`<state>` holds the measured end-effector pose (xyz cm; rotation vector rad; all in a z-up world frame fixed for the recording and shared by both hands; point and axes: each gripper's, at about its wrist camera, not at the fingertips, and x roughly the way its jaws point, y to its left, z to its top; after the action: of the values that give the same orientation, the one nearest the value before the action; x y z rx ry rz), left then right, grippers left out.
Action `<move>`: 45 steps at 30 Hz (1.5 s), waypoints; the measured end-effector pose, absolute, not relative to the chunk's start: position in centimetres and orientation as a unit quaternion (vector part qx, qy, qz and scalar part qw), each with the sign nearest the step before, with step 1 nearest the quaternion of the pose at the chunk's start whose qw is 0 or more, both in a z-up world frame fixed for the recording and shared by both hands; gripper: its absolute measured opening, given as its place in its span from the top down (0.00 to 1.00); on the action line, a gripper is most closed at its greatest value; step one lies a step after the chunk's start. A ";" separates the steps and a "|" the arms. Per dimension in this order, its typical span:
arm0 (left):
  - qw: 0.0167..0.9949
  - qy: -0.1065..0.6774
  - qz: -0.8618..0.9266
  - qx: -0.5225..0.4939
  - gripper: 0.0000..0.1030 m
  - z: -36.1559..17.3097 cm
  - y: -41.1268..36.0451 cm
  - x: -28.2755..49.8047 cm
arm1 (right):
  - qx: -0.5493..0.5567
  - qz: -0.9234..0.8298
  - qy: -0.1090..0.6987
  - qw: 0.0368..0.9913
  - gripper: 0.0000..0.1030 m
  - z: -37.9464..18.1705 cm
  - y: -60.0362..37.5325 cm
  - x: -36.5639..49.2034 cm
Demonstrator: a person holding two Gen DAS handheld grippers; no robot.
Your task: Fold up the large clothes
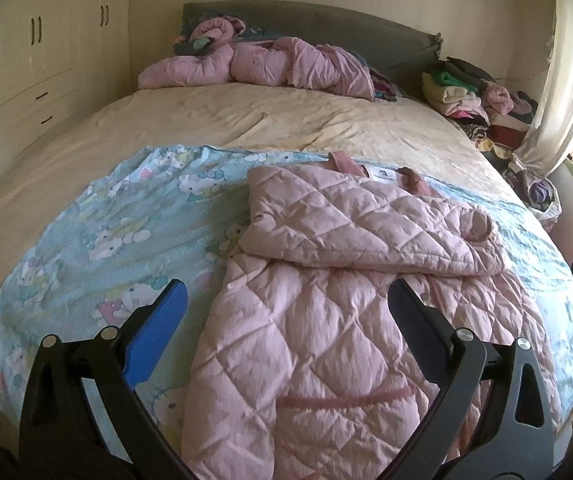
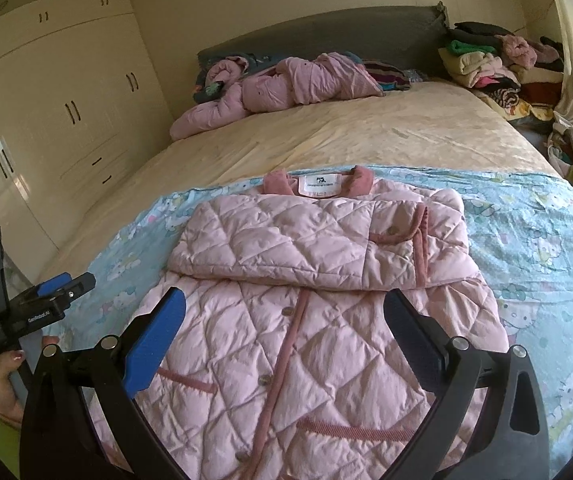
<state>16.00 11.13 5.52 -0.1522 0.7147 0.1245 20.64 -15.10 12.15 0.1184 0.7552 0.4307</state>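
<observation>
A pink quilted jacket (image 2: 286,320) lies front-up on a light blue cartoon-print sheet (image 2: 534,248) at the near end of the bed. Both sleeves are folded across its chest, forming a band (image 2: 306,240) below the collar and white label. The jacket also shows in the left wrist view (image 1: 346,320). My left gripper (image 1: 286,292) is open and empty, hovering over the jacket's left lower part. My right gripper (image 2: 284,300) is open and empty above the jacket's middle. The left gripper also appears in the right wrist view (image 2: 58,292), held by a hand at the bed's left edge.
A crumpled pink garment (image 2: 270,88) lies by the grey headboard (image 2: 326,28). A pile of folded clothes (image 2: 494,64) sits at the far right. Cream wardrobes (image 2: 46,92) line the left wall. A curtain (image 1: 558,80) and window are on the right.
</observation>
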 end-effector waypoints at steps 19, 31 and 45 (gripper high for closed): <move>0.927 0.364 0.076 -0.053 0.09 4.3 9.6 11.7 | 0.034 0.207 0.359 0.909 0.04 12.0 -17.4 16.0; 0.920 0.382 0.081 -0.041 0.09 2.8 9.0 10.4 | 0.037 0.185 0.375 0.908 0.04 10.1 -20.5 14.2; 0.896 0.431 0.104 -0.031 0.09 -1.3 10.4 8.0 | 0.035 0.156 0.417 0.895 0.04 6.2 -24.5 12.2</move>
<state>8.01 10.44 -1.26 -0.0646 0.8928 0.2166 12.19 -24.54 6.20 0.0716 0.8637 0.3242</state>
